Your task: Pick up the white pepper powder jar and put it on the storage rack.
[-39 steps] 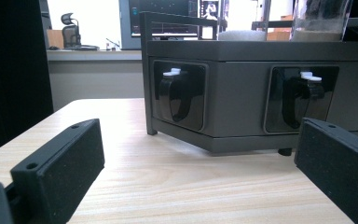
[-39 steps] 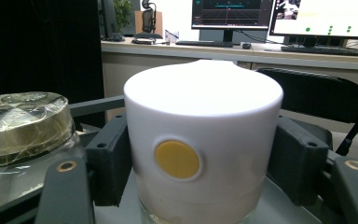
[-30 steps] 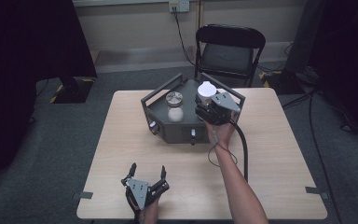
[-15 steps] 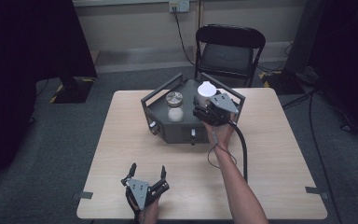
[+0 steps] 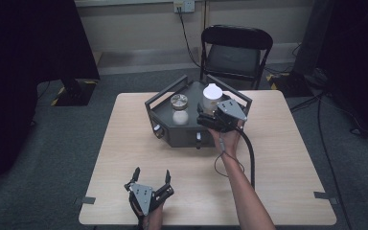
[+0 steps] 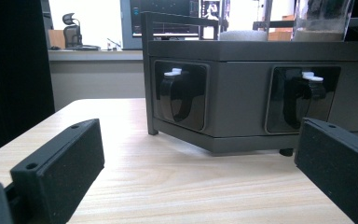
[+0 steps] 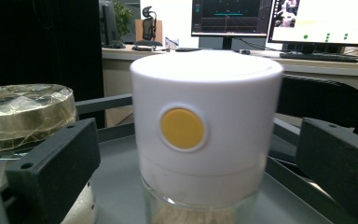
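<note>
A dark grey box-shaped tray [image 5: 187, 133] stands in the middle of the wooden table. On top of it stands a glass jar with a white lid [image 5: 212, 96] that has a yellow dot [image 7: 182, 128]. My right gripper [image 5: 205, 115] sits at this jar. Its jaws have just been opening and now flank the jar [image 7: 205, 140] on both sides without touching it. A foil-topped jar [image 5: 178, 101] stands beside it, to the left. My left gripper [image 5: 151, 173] rests open near the table's front edge, with nothing between its jaws, facing the tray's front wall [image 6: 242, 93].
Two black clips with white tips [image 6: 175, 93] sit in recesses on the tray's front. A black folding chair [image 5: 237, 50] stands behind the table. Bare tabletop [image 5: 292, 158] lies around the tray. A cable trails from the right gripper along the forearm.
The right gripper's jaws have spread apart around the white-lidded jar, with the hand barely shifting. The left gripper has stayed where it was.
</note>
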`<state>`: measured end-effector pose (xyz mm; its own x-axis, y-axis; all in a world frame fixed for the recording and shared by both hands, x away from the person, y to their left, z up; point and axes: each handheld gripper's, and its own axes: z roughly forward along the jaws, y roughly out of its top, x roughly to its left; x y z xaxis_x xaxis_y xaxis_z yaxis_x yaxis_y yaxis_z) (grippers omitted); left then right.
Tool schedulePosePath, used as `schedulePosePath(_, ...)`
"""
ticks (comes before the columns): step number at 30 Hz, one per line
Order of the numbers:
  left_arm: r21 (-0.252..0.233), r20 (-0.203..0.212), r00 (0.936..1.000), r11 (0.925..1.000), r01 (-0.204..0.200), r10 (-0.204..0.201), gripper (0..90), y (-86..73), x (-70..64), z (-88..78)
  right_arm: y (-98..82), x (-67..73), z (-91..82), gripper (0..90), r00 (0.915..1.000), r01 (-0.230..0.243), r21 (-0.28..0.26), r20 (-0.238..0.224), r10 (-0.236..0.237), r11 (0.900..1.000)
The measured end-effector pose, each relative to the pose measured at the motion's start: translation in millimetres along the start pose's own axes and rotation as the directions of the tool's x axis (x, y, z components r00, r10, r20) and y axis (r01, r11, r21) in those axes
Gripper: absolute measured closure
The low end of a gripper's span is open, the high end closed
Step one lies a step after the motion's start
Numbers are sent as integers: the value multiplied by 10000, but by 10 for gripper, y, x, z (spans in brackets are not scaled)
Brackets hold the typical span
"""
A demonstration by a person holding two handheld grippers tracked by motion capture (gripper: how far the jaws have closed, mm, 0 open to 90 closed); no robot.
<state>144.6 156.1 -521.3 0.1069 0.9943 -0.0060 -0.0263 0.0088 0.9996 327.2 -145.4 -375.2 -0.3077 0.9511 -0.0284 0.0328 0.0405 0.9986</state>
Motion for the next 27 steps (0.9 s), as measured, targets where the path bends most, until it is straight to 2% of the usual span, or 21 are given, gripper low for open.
schedulePosePath(4,-3,1,10000,10000,0,0,5,0,0,0,-26,-29,-43,0,9999,-99,-67,-103,99,9999)
schedulePosePath(14,-5,11,10000,10000,2,-2,0,-1,2,0,-44,-86,-183,0,9996,-265,-411,81,269,9988)
schedulePosePath(21,-3,10,10000,10000,1,-1,1,-1,2,0,-151,-119,-344,0,9998,-132,-942,155,147,9955)
schedulePosePath(27,-4,8,10000,10000,-1,1,0,-1,1,0,-190,-176,-478,0,9996,-122,-1129,254,151,9935)
